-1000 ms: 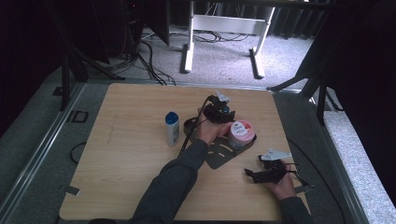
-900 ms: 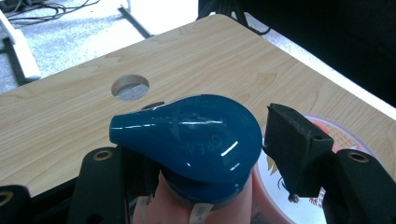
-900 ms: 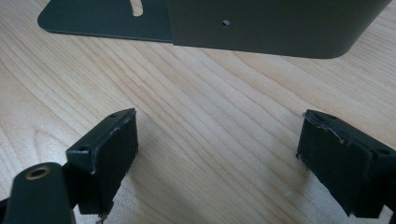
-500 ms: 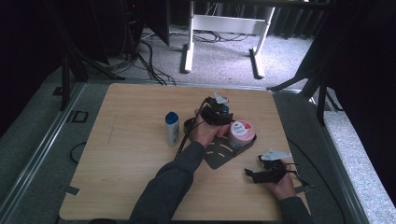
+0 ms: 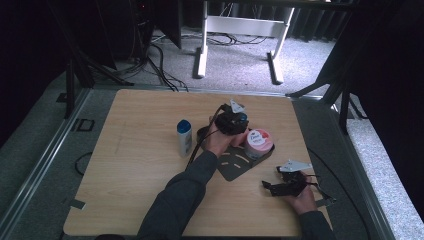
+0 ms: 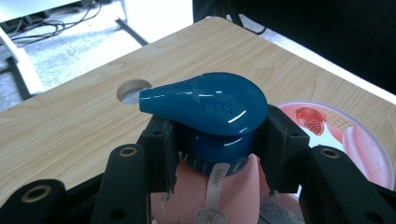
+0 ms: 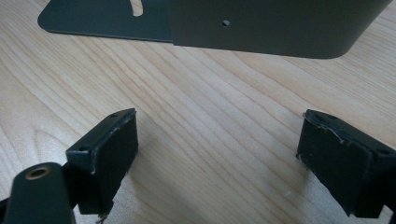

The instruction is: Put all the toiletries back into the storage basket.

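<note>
The left gripper [image 6: 215,154] had just been closing, and its jaws now clasped the neck of a pink bottle [image 6: 219,196], right under its blue pump cap [image 6: 205,105]. In the high view this gripper [image 5: 231,122] sat over the bottle near the middle of the table [image 5: 140,150], at the far end of a dark metal bookend [image 5: 235,165]. A round pink tub [image 5: 258,141] stood just right of the bottle, on the bookend's edge. A white bottle with a blue cap [image 5: 184,137] stood apart to the left.

The right gripper [image 7: 219,163] rested near the right edge, jaws spread wide with nothing between them, facing the bookend [image 7: 261,28].

The hold looked risky. The pads gripped a round, smooth collar, so the bottle could probably turn or slip down once lifted. The overhanging spout might catch a jaw and tilt it. With the tub so close, any swing to the right would likely knock it off the bookend's edge.
</note>
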`<action>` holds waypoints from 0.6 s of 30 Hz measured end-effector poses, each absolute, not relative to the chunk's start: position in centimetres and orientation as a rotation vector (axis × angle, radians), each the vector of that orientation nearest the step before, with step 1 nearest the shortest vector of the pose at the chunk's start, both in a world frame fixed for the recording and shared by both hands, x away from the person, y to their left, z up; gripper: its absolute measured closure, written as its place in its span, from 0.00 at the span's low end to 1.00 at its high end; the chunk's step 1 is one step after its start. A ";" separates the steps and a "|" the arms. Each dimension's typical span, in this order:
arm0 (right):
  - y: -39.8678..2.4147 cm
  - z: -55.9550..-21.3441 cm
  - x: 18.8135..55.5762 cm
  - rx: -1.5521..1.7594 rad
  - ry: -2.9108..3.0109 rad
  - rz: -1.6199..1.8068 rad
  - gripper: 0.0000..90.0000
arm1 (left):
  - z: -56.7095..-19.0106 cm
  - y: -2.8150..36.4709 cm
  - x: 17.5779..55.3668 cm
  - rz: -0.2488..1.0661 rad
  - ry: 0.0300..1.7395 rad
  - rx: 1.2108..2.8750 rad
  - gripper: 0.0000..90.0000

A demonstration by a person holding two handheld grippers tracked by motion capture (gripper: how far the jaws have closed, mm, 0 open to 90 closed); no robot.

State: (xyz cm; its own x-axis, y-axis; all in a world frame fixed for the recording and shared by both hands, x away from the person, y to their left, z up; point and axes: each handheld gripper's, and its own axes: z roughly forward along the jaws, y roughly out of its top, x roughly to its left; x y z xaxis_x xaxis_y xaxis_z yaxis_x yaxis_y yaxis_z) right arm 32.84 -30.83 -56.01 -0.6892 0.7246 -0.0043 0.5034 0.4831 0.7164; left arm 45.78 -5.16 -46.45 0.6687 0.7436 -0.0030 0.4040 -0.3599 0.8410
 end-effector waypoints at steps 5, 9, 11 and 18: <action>-30.8 -56.0 32.8 1.038 2.427 1.021 0.13 | -46.5 -4.8 46.2 0.448 0.856 1.999 0.58; -30.8 -56.0 32.8 1.038 2.427 1.021 0.13 | -46.4 -4.7 46.2 0.440 0.872 2.003 0.58; -30.8 -56.0 32.8 1.038 2.427 1.021 0.13 | -46.4 -4.6 46.3 0.432 0.888 1.999 0.57; -30.8 -56.0 32.8 1.039 2.428 1.020 0.13 | -46.7 -4.8 46.1 0.416 0.896 2.028 0.43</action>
State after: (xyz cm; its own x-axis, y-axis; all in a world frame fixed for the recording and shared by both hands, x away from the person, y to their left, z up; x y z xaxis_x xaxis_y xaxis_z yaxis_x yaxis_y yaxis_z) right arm 32.84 -30.83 -56.01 -0.6892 0.7245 -0.0043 0.5040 0.4837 0.7156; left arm 46.13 -4.79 -46.67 0.6868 0.7259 -0.0371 0.4404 -0.3750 0.8157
